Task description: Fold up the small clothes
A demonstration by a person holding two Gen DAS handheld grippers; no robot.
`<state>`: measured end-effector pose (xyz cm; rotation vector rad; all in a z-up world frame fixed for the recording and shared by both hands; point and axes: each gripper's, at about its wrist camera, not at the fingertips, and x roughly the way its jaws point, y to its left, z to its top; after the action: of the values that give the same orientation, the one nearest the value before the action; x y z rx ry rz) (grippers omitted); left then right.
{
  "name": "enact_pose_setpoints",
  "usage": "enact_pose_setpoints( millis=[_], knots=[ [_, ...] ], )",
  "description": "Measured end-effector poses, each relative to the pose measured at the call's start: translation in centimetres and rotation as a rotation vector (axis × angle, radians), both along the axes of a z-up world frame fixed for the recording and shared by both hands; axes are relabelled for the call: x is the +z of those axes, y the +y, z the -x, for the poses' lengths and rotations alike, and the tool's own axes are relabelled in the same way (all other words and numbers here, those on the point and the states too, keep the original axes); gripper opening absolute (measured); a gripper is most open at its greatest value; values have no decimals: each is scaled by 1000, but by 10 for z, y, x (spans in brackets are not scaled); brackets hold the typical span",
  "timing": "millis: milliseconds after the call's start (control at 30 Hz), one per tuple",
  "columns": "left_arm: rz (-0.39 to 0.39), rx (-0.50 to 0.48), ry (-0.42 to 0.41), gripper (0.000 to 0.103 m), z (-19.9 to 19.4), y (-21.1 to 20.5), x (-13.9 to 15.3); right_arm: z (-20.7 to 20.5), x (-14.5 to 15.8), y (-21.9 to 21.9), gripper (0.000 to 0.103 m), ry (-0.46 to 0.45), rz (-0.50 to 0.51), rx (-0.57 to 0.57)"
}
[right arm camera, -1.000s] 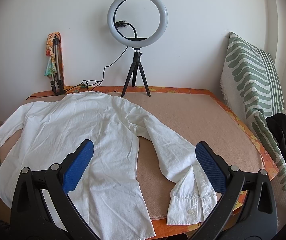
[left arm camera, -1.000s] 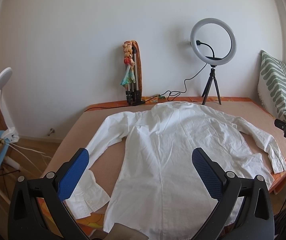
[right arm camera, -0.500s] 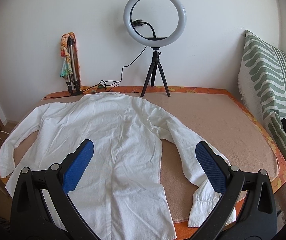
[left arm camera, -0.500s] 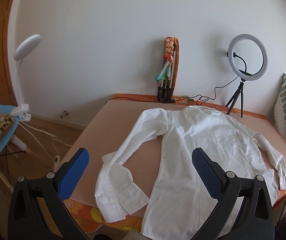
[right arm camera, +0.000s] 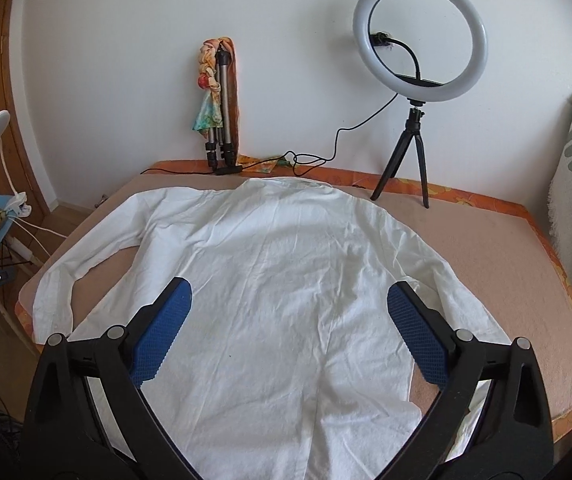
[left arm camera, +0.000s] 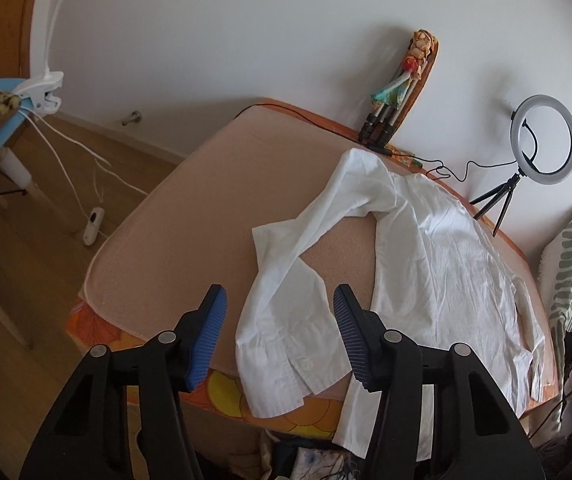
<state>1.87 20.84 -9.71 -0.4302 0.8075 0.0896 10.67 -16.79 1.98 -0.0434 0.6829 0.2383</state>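
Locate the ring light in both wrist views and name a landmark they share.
Left wrist: ring light at far right, small, on its tripod beyond the white shirt.
Right wrist: ring light upper right, large, against the wall.
Shared landmark: folded tripod wrapped in a colourful scarf.

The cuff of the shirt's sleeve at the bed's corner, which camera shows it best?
The left wrist view. The cuff lies large between the left gripper's closing fingers, none of it pinched yet, its button and its end hanging over the bed edge visible. The right wrist view shows the same cuff small, at the far left.
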Motion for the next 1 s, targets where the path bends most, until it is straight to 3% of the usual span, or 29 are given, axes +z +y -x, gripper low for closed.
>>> enact_pose_setpoints(
  millis=[100, 233, 400, 467, 533, 600, 733, 1000],
  knots=[
    [-17, -32, 61, 44, -9, -2, -16, -16, 2, 30, 97, 41, -15, 86],
    [-56, -72, 113, 43, -18, -3, -28, -37, 5, 74, 96, 99, -40, 190],
    [-44, -124, 180, 37, -30, -2, -41, -70, -2, 132, 96, 172, -68, 272],
    [-84, -135, 185, 37, -32, -3, -43, -88, -9, 152, 96, 222, -95, 286],
    [-75, -131, 187, 34, -32, 1, -47, -108, -18, 169, 94, 284, -130, 297],
    [-34, -142, 178, 27, -32, 3, -51, -127, -28, 188, 93, 339, -155, 299],
    [-28, -167, 175, 14, -34, 1, -55, -160, -43, 223, 92, 399, -162, 290],
    [-1, -232, 39, 9, -33, -3, -29, -208, -81, 284, 88, 519, -165, 287]
  ],
)
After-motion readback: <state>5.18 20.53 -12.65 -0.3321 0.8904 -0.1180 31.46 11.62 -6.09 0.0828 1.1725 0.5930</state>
